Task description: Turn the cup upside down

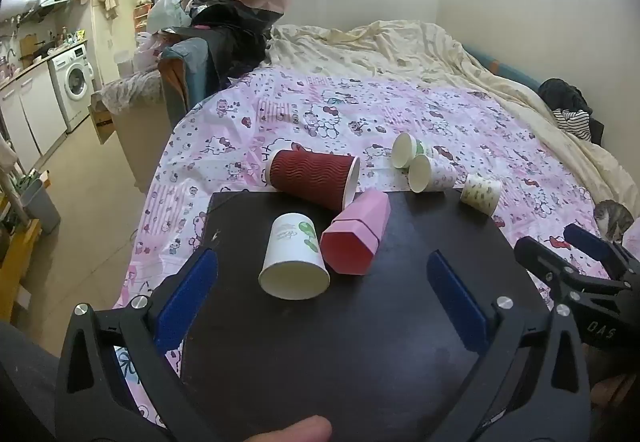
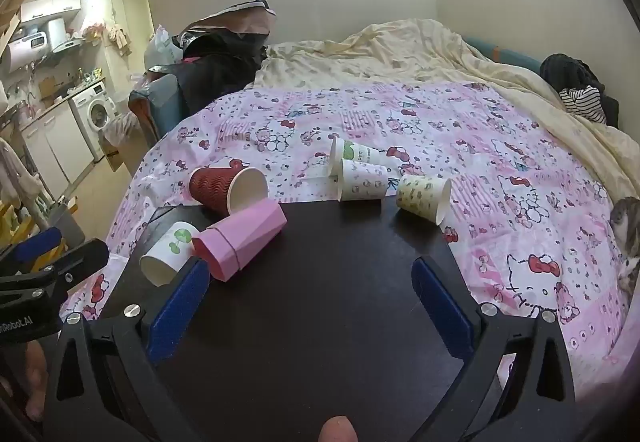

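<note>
Several cups lie on their sides on and around a dark board (image 1: 360, 342) (image 2: 320, 302) set on a bed. A white cup with green print (image 1: 294, 262) (image 2: 168, 252) lies mouth toward me, touching a pink faceted cup (image 1: 356, 238) (image 2: 240, 242). Behind them rests a red ripple cup (image 1: 314, 180) (image 2: 228, 190). Two white paper cups (image 1: 430, 174) (image 2: 364, 182) and a yellowish cup (image 1: 480, 192) (image 2: 424, 196) lie at the board's far edge. My left gripper (image 1: 323, 256) (image 2: 78, 242) is open just short of the white cup. My right gripper (image 2: 310, 264) (image 1: 550, 238) is open over bare board.
A pink cartoon-print sheet (image 1: 360, 114) and a cream duvet (image 2: 400, 50) cover the bed. A cat (image 1: 612, 218) (image 2: 626, 234) sits at the bed's right edge. A kitchen with a washing machine (image 1: 76, 82) lies left, beyond a strip of floor. Bags pile at the bed's far left.
</note>
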`<act>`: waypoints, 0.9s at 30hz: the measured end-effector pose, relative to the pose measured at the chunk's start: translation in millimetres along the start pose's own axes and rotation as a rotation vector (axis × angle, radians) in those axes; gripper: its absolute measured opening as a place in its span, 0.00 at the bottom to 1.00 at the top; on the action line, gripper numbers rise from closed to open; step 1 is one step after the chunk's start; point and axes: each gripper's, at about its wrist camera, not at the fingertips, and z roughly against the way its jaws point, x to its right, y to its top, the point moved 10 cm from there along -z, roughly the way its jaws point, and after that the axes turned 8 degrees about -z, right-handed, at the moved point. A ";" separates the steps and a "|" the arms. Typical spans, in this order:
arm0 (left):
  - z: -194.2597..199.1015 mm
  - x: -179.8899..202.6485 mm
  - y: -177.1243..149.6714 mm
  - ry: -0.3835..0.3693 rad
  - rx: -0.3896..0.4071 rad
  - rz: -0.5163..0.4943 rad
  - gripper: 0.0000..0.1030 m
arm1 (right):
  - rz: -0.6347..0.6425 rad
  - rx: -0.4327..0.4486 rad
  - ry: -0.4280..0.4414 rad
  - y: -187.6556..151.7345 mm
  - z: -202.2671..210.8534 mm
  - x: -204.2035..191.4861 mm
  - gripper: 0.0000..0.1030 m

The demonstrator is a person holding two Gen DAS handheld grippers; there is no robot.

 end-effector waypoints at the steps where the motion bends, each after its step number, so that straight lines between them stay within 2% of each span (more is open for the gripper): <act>1: 0.0 0.1 0.0 -0.001 0.000 -0.001 1.00 | -0.010 -0.010 0.007 -0.8 -0.1 -0.2 1.00; 27: -2.0 -7.6 -0.9 0.018 -0.001 0.000 1.00 | -0.019 -0.009 0.008 -1.8 -1.7 5.8 1.00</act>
